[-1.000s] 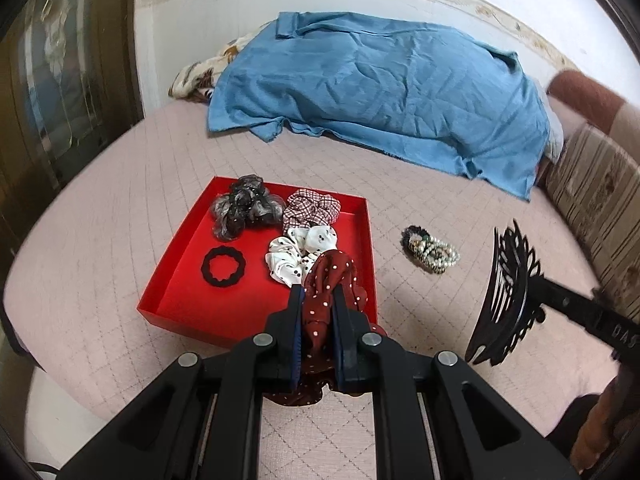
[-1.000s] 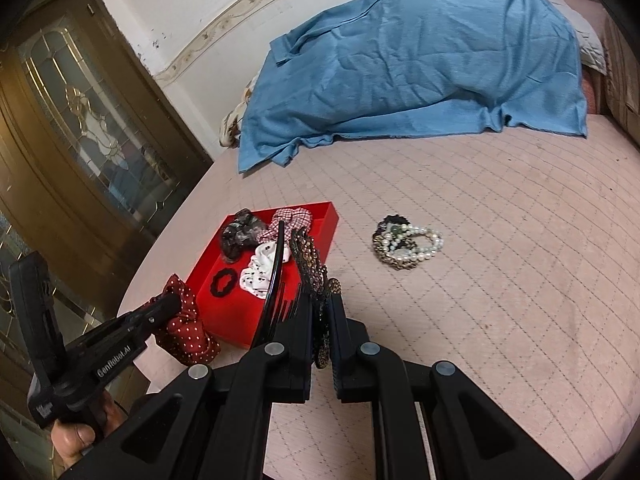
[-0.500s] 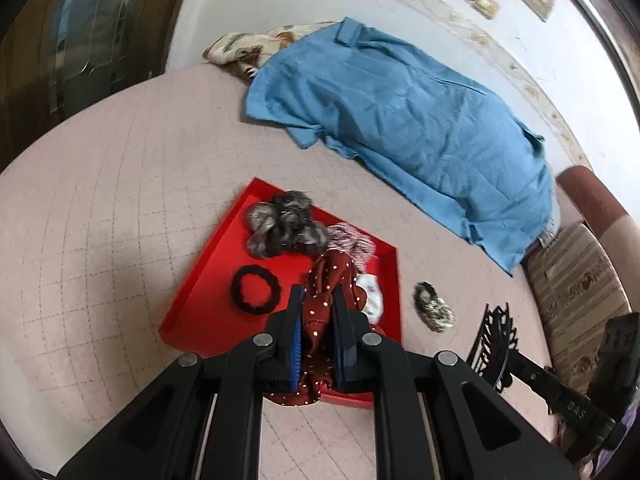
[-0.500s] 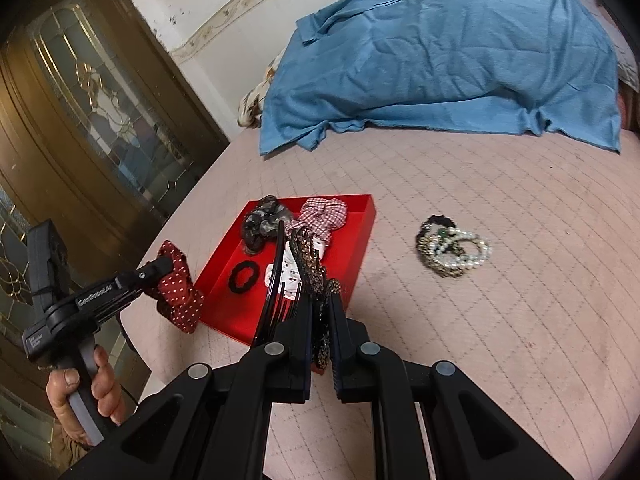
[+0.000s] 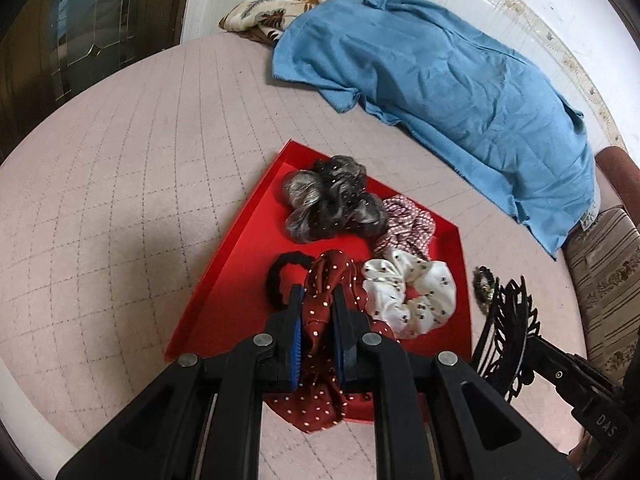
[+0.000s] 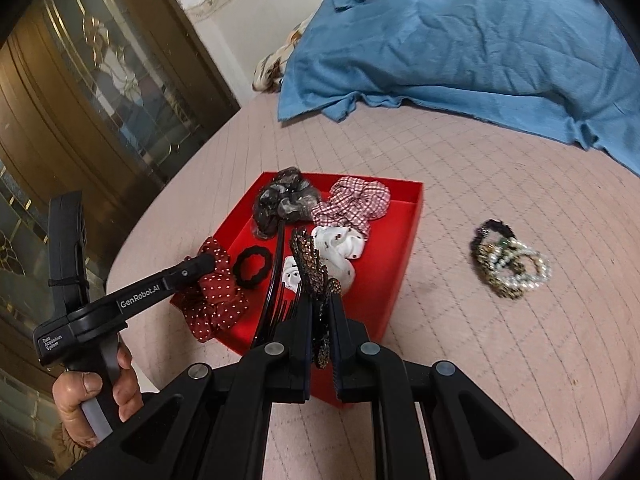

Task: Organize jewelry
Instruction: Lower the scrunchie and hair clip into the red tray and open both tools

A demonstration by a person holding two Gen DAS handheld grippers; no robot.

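Because the red tray [image 5: 224, 280] is where the hair pieces are being gathered, I have both loads over its near end. My left tongs [image 5: 316, 312] are clamped tight on the dark red dotted scrunchie [image 5: 320, 360], pinched at mid-band so both loops hang free; its lower loop drapes over the tray's near rim, which I judge puts it close to a drop point beside the black hair tie [image 6: 253, 267]. My right tongs [image 6: 320, 320] are closed on the black comb clip [image 6: 276, 276] with its beaded brown trim, teeth pointing down toward the tray, so it can be lowered without snagging the fabric pieces.

Inside the tray, the grey sheer scrunchie [image 5: 328, 200], the checked one [image 5: 408, 224] and the white printed one [image 5: 412, 296] crowd the far and right parts, leaving bare red floor on the left, probably the best landing spot. Out on the pink quilted bed [image 6: 480, 360], the pearl and bead bracelets [image 6: 510, 264] lie apart from the tray, not yet collected. Farther back a blue sheet [image 6: 460, 48] lies heaped on the bed.
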